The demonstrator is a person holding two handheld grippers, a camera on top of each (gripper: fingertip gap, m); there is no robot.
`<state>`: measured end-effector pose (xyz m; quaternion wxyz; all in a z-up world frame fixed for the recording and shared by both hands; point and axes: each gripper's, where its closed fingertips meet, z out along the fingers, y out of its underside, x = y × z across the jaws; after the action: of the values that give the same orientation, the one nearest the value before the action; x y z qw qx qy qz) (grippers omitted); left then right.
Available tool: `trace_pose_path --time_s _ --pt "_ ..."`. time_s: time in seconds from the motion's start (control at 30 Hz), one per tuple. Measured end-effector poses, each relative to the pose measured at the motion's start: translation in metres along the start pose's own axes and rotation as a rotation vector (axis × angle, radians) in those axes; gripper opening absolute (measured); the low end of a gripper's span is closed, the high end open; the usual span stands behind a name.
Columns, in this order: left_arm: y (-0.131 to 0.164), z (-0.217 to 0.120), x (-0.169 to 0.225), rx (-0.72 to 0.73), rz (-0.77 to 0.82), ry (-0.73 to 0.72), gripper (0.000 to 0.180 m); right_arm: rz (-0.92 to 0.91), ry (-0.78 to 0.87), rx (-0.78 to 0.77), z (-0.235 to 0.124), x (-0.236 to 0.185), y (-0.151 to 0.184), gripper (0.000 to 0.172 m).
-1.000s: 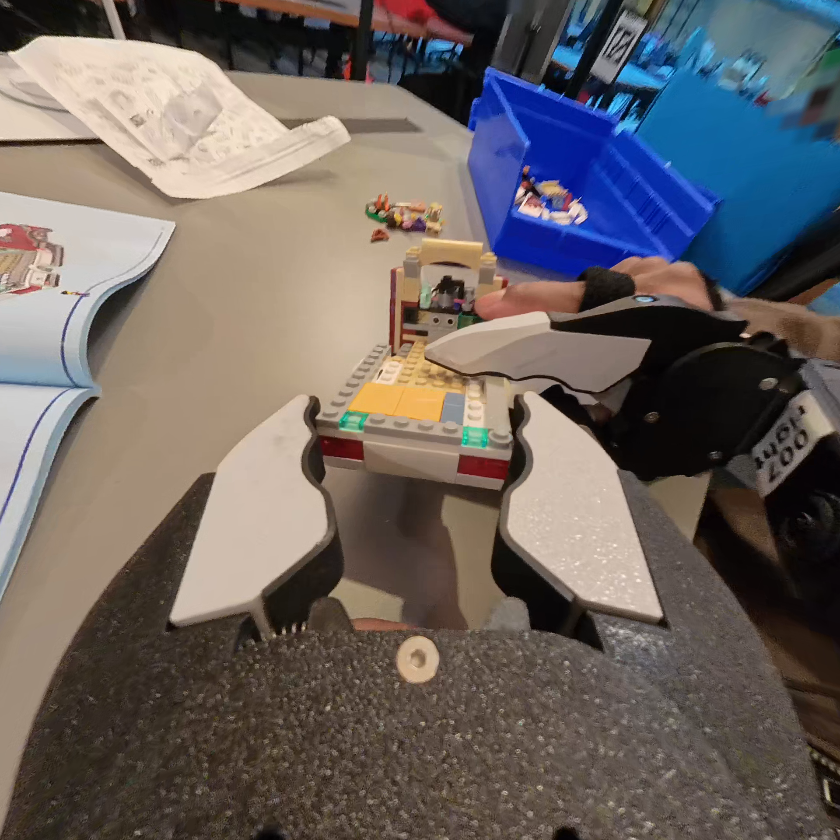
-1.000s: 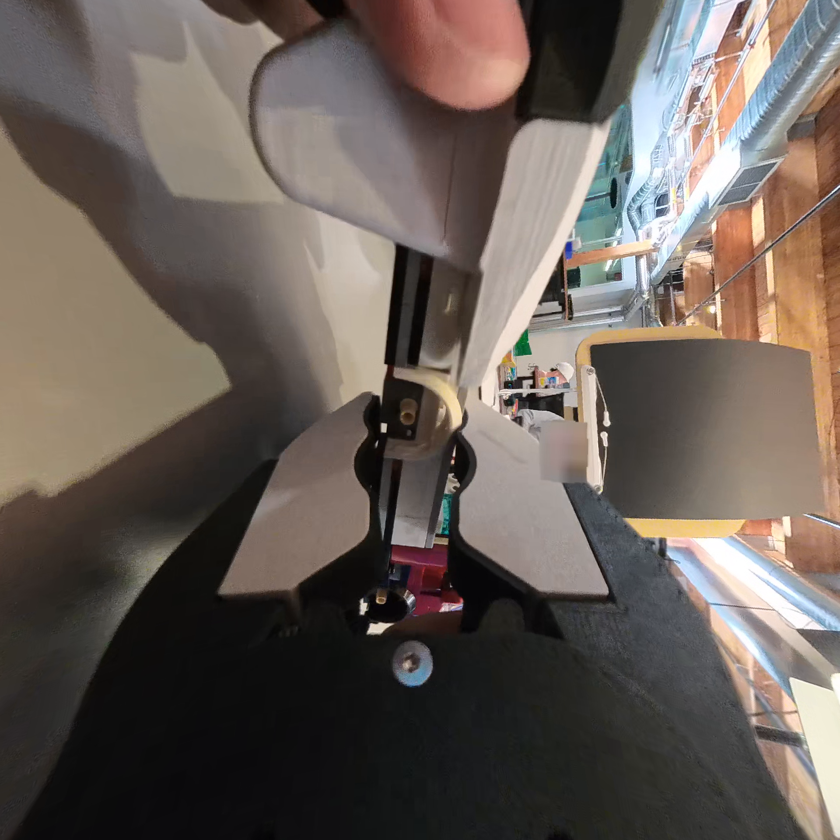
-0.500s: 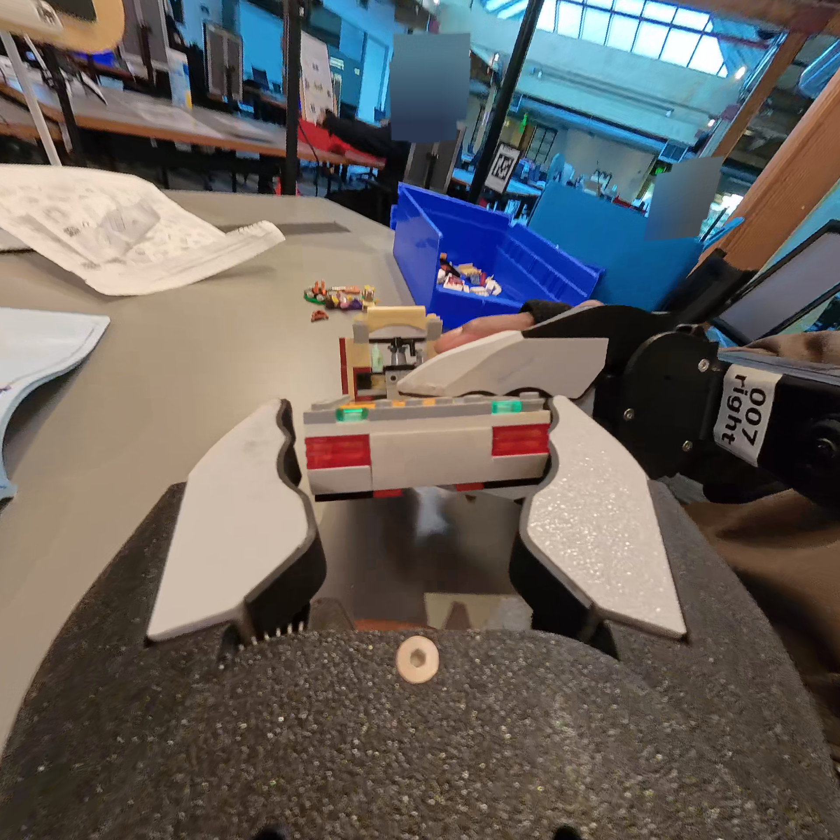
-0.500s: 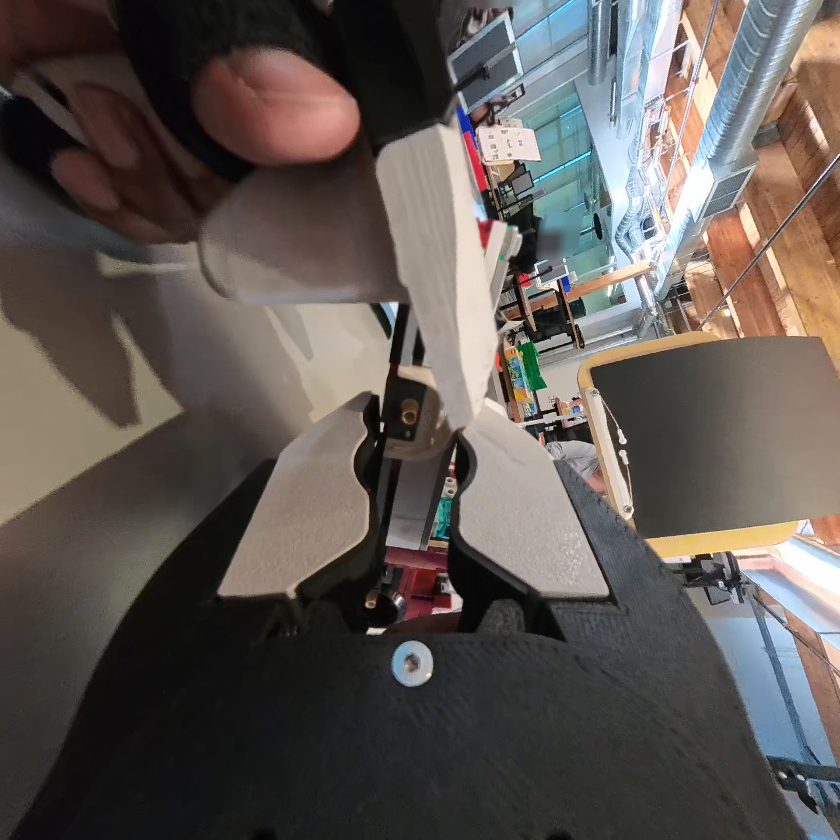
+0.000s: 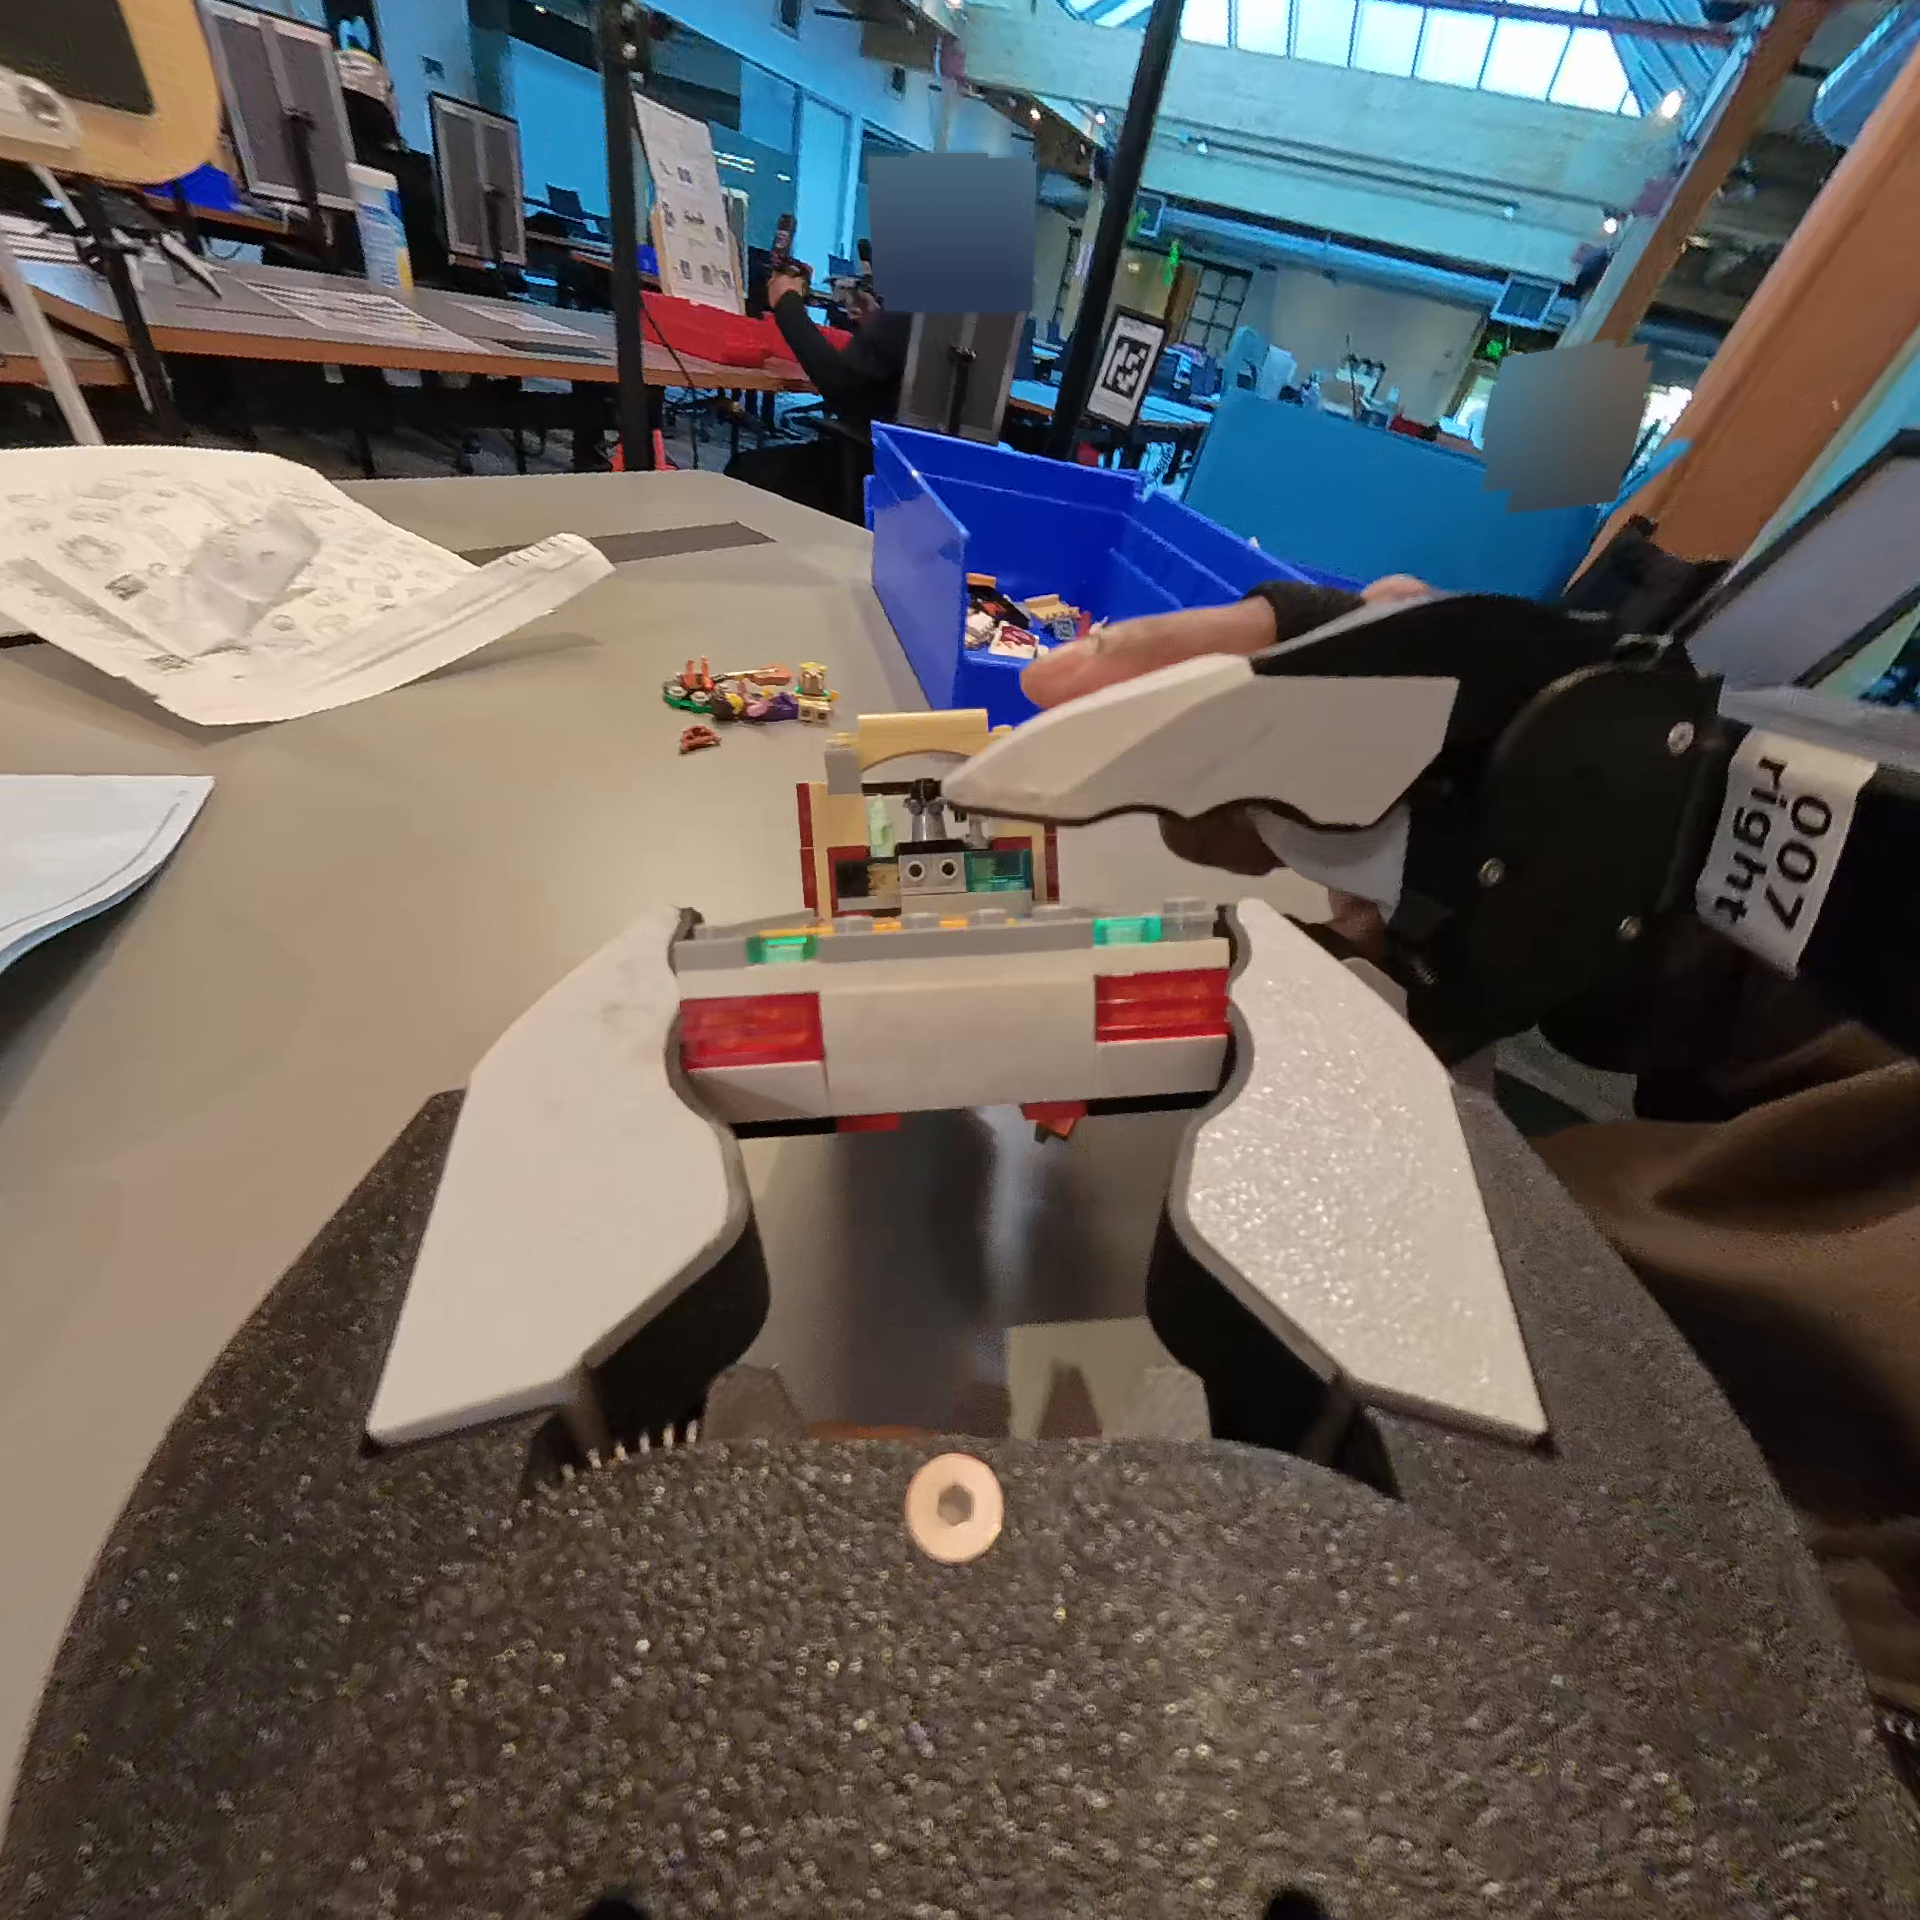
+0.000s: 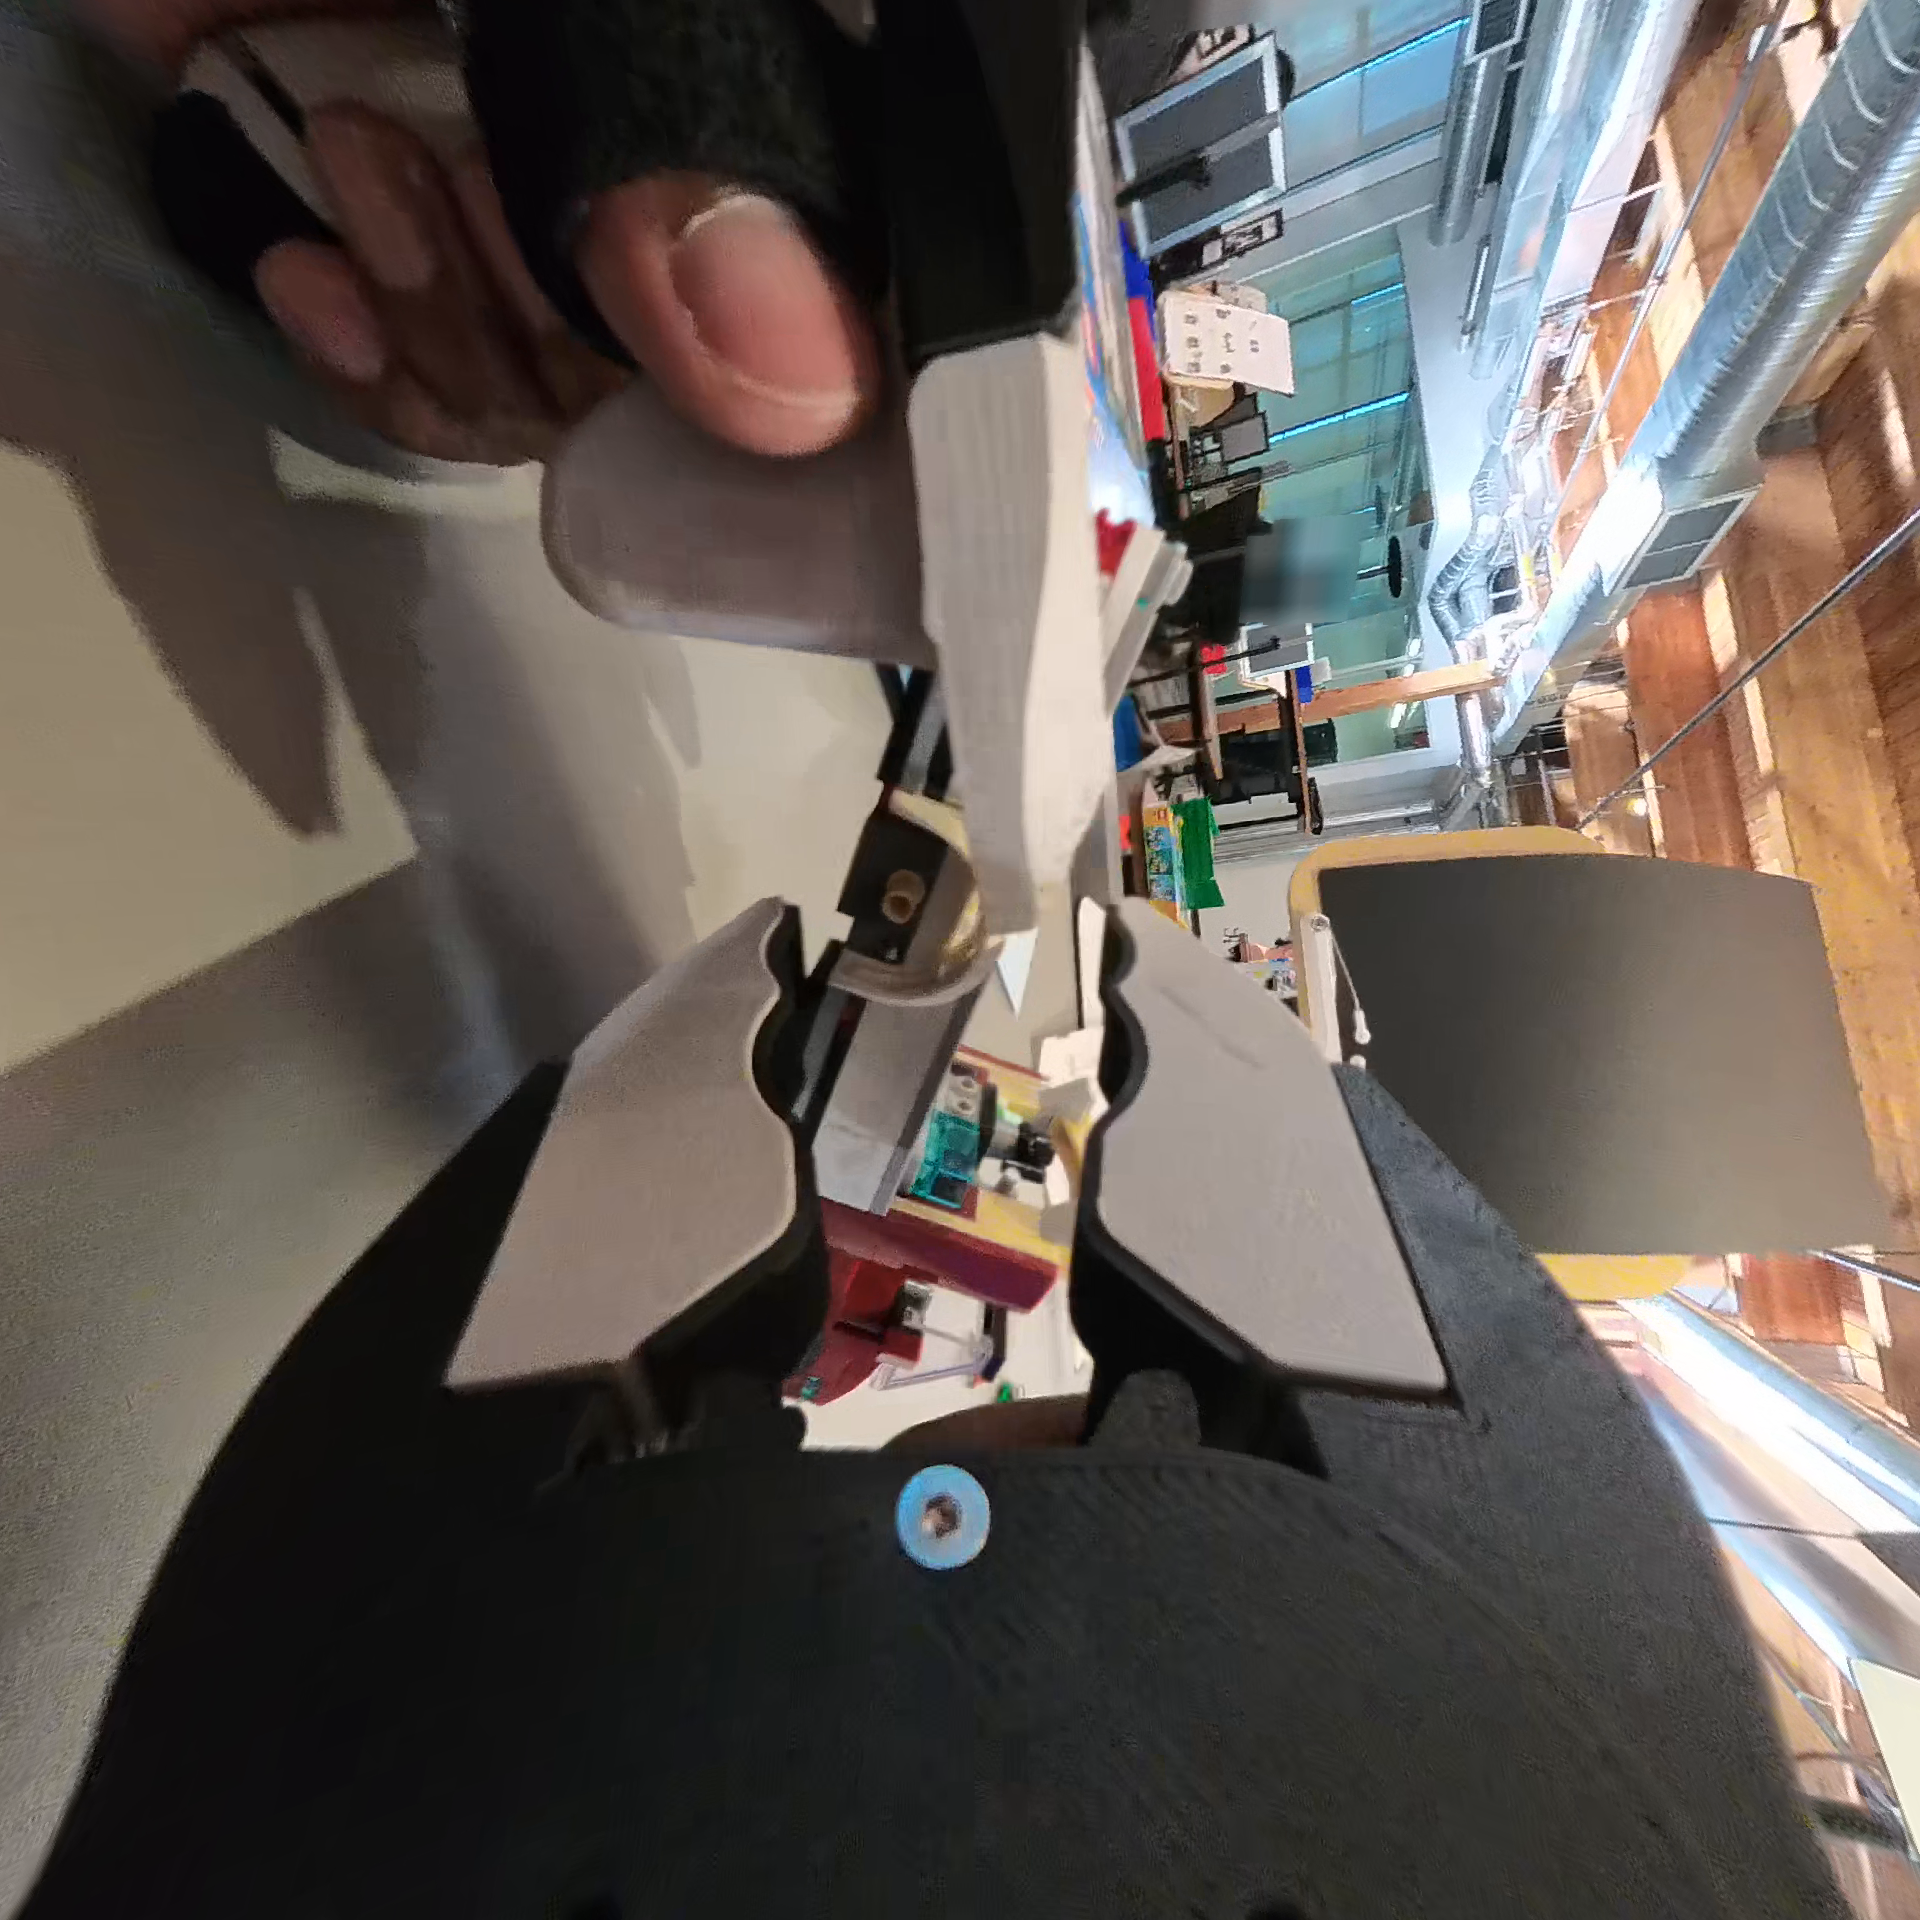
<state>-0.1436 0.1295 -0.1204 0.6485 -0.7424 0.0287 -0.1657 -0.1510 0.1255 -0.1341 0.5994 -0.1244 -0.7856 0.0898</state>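
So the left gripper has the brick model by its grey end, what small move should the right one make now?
Probably draw the right gripper back a little, clear of the model. Its fingers look spread around the model's far end rather than pinching it, while the left gripper has both fingers against the brick model, above the table.

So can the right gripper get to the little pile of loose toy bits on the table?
Probably yes: the pile lies in the open just beyond the brick model, and the right gripper, over the model, looks open.

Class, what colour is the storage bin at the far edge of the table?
Blue: the bin shows best in the left wrist view.
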Motion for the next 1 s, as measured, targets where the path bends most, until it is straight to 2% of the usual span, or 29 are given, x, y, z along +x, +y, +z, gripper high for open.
trace_pose_path --time_s 0.07,0.2,0.37,0.5,0.63,0.73,0.83,1.0 --pt "0.002 0.004 0.005 -0.013 0.023 0.008 0.092 0.023 -0.025 -0.002 -0.006 -0.002 0.003 0.057" --pt "0.002 0.009 -0.001 -0.023 0.028 -0.041 0.092 0.066 -0.031 -0.013 -0.004 -0.005 0.014 0.05" --pt "-0.006 0.002 -0.021 0.045 -0.059 -0.131 0.092 0.081 -0.078 -0.058 0.002 -0.014 0.019 0.058" --pt "-0.011 -0.007 -0.031 0.103 -0.126 -0.14 0.092 0.133 -0.129 -0.062 -0.009 -0.011 0.028 0.058" --pt "-0.01 -0.009 -0.031 0.09 -0.122 -0.136 0.092 0.288 -0.203 -0.087 -0.034 0.0 0.057 0.046" --pt "-0.005 -0.008 -0.029 0.048 -0.091 -0.145 0.092 0.435 -0.319 -0.125 -0.05 -0.007 0.08 0.034" --pt "0.004 -0.007 -0.029 -0.033 -0.029 -0.183 0.092 0.517 -0.465 -0.108 -0.056 -0.03 0.074 0.019" --pt "0.011 -0.006 -0.026 -0.09 0.036 -0.211 0.092 0.504 -0.659 -0.078 -0.046 -0.066 0.052 0.009"
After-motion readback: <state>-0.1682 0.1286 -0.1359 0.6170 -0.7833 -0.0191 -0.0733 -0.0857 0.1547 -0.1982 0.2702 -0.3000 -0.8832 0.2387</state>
